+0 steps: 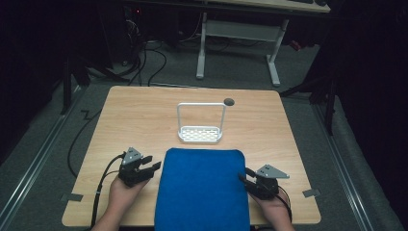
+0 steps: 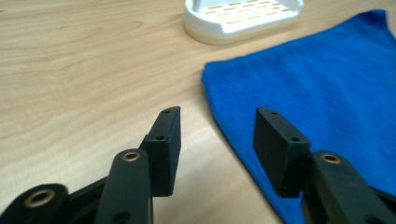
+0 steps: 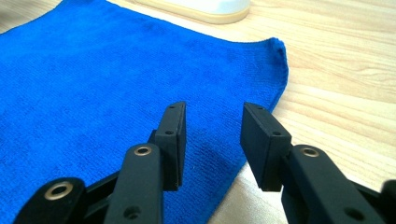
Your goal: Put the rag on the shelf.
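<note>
Your left gripper (image 1: 146, 165) sits at the left edge of the blue cloth (image 1: 202, 190), jaws wide apart and gripping nothing; in the left gripper view the cloth edge lies between them on the desk (image 1: 130, 115). The cloth lies flat at the desk's near middle. Just beyond it stands a white slotted tray (image 1: 200, 134) with a tall wire handle. Your right gripper (image 1: 245, 178) is at the cloth's right edge, jaws parted over the fabric, nothing held.
</note>
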Demonstrator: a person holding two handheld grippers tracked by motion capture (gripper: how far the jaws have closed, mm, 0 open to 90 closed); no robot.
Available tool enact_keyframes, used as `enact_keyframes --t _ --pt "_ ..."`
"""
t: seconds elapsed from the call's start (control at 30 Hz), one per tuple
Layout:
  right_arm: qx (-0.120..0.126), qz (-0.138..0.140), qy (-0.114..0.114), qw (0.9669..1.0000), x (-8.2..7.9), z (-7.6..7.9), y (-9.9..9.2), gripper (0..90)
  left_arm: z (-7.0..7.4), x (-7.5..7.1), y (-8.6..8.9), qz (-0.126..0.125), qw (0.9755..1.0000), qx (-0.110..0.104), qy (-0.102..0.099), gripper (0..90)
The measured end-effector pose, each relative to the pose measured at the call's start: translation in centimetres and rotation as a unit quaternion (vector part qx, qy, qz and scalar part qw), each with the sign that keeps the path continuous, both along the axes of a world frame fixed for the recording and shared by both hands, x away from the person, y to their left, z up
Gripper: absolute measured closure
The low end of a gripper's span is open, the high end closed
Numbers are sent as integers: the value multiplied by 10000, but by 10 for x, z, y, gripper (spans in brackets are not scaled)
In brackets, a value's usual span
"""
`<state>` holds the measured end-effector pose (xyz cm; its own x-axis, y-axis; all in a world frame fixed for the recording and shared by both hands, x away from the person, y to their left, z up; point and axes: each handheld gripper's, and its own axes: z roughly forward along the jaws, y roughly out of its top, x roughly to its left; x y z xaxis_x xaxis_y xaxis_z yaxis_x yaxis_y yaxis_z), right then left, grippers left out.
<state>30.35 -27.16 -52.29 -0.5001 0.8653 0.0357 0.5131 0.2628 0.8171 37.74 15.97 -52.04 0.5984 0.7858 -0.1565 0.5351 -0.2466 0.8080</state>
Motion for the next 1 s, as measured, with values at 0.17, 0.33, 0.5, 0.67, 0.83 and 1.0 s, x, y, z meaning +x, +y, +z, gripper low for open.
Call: enact_keyframes --t 0.17,0.33,0.5,0.67,0.83,1.0 --pt "28 0 31 10000 0 -1 -1 617 -3 22 -9 44 9998 18 171 560" --pt "49 30 34 10000 1 -1 -1 617 -4 34 -26 -47 9998 72 188 562" --pt "66 94 42 9999 2 0 -1 617 -10 46 -40 27 9991 84 418 647" --pt "88 123 41 9999 1 0 -1 614 -15 50 -48 52 9992 133 382 716" --pt "101 97 58 9999 3 -1 -1 591 -16 52 -47 74 9989 40 457 787" --pt "158 -116 19 9998 14 0 -2 540 -16 51 -49 22 9989 125 448 869"
